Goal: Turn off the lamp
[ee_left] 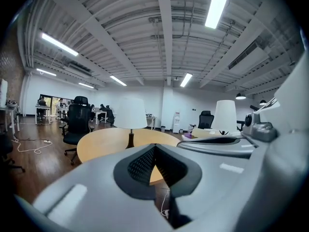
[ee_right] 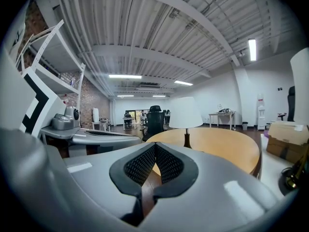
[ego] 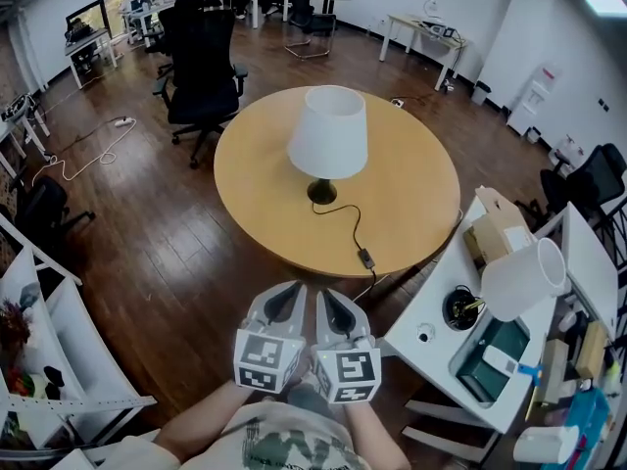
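Note:
A lamp with a white shade (ego: 329,131) and a dark base (ego: 321,192) stands on the round wooden table (ego: 411,189). Its black cord runs forward to an inline switch (ego: 364,258) near the table's front edge. The lamp (ee_left: 130,114) appears ahead in the left gripper view, and the same lamp (ee_right: 185,113) in the right gripper view. My left gripper (ego: 285,304) and right gripper (ego: 336,308) are held side by side in front of the table, short of its edge. Both are shut with nothing between the jaws.
A black office chair (ego: 201,57) stands behind the table at the left. A white side table (ego: 431,333) at the right carries a second white lamp (ego: 521,277) and a cardboard box (ego: 495,228). A white shelf unit (ego: 59,351) stands at the left.

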{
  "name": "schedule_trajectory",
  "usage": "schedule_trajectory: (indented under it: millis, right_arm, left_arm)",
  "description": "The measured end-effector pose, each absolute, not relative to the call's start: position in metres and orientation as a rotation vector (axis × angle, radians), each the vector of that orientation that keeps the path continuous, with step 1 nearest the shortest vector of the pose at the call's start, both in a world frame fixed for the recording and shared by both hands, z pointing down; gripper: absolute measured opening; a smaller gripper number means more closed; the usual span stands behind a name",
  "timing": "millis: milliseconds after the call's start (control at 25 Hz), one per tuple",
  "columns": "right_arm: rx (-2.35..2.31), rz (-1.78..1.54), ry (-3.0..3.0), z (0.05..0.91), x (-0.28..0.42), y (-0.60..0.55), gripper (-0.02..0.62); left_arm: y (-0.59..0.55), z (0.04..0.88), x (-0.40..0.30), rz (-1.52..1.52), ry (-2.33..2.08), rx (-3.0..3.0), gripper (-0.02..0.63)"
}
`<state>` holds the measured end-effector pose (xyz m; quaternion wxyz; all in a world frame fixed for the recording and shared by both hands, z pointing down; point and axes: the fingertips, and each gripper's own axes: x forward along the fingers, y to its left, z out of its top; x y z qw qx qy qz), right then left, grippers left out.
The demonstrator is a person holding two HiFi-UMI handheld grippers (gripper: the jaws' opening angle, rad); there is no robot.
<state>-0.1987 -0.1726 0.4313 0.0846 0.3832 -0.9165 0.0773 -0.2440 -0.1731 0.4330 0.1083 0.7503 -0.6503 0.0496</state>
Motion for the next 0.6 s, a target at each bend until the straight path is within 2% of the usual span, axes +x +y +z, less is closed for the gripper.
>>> schedule_trajectory:
  millis: [600]
  right_arm:
    - [1.219, 0.140, -2.723, 0.410, -0.207, -0.092, 0.000]
  left_arm:
    - [-0.096, 0.421, -0.252, 0.059, -1.904, 2.265, 0.000]
